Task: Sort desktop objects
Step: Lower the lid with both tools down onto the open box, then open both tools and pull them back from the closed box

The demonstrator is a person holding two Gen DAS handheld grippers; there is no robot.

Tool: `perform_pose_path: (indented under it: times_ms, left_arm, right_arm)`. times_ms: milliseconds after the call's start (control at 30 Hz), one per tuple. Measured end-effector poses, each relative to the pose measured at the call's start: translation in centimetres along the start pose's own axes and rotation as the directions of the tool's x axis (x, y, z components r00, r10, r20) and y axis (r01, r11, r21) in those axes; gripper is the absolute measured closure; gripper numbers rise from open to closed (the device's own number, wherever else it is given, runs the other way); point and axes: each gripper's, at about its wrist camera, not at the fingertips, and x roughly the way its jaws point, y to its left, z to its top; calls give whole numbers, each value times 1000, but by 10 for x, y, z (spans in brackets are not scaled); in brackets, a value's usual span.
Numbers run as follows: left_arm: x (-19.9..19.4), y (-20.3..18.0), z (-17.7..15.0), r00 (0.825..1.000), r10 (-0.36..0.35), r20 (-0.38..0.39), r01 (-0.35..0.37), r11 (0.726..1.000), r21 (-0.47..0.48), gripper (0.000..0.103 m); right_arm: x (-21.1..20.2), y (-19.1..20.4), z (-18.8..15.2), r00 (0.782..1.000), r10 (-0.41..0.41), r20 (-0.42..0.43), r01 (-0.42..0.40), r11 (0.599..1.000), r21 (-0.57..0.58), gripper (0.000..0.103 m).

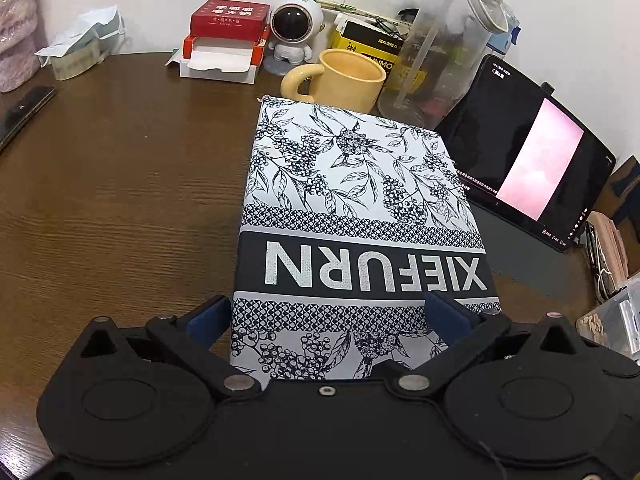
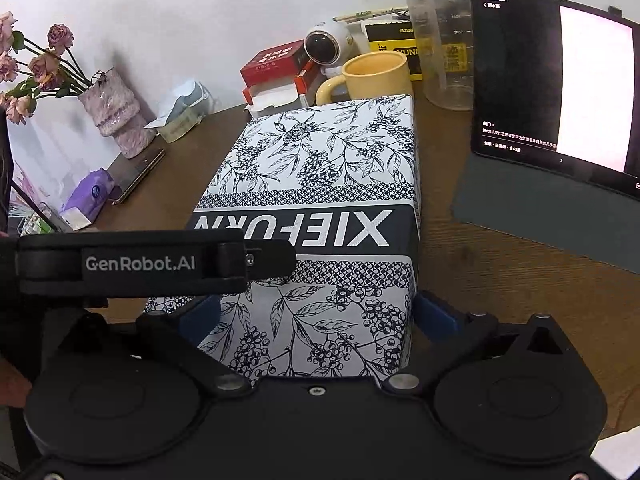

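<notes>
While both tools straddle one patterned box point(image 1: 352, 216), one mug point(image 1: 344, 80) stands behind.

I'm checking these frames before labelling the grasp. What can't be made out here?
- Left wrist view: finger contact of the left gripper on the patterned box; the box hides the pad faces.
- Right wrist view: the right gripper, likewise; the left gripper's body covers the box's left side.
- Both views: tablet text, too small.
- Yellow mug: its contents, hidden by its rim.
</notes>
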Motion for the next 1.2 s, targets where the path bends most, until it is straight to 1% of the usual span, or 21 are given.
perform_pose_path:
  times_ms: [100, 233, 333, 500, 600, 733, 867, 1033, 1200]
  left_arm:
    - [0, 0, 2, 1000, -2, -5, 1, 1000, -9, 0]
    - [-5, -1, 1, 1000, 9, -3, -9, 1000, 5, 0]
    - [-18, 1, -3, 999, 25, 43, -25, 1000, 8, 0]
    - [-44, 9, -4, 997, 10, 83, -8, 1000, -21, 0]
    - [-64, 12, -9, 994, 9, 105, -6, 1000, -21, 0]
    - [-92, 18, -23, 992, 11, 125, -12, 1000, 13, 0]
    - [-127, 27, -44, 988, 15, 152, -21, 999, 43, 0]
    - [-169, 43, -71, 985, 13, 170, -21, 999, 41, 0]
    - [-206, 61, -101, 982, 34, 185, -42, 998, 38, 0]
  right_arm:
    - [2, 0, 0, 1000, 5, -3, -5, 1000, 5, 0]
    - [-3, 1, 0, 1000, -11, -2, 11, 1000, -1, 0]
    - [-14, 1, -2, 1000, -14, 19, 14, 1000, -6, 0]
    - [-36, 11, -6, 999, -14, 42, 16, 999, -50, 0]
    - [-51, 21, -11, 998, -9, 63, 14, 997, -72, 0]
    - [-74, 35, -22, 996, -2, 91, 10, 996, -88, 0]
    - [-103, 51, -40, 994, 0, 111, 11, 995, -98, 0]
    - [-131, 72, -68, 993, -7, 121, 20, 994, -106, 0]
    - [-159, 89, -97, 991, -20, 136, 35, 993, -109, 0]
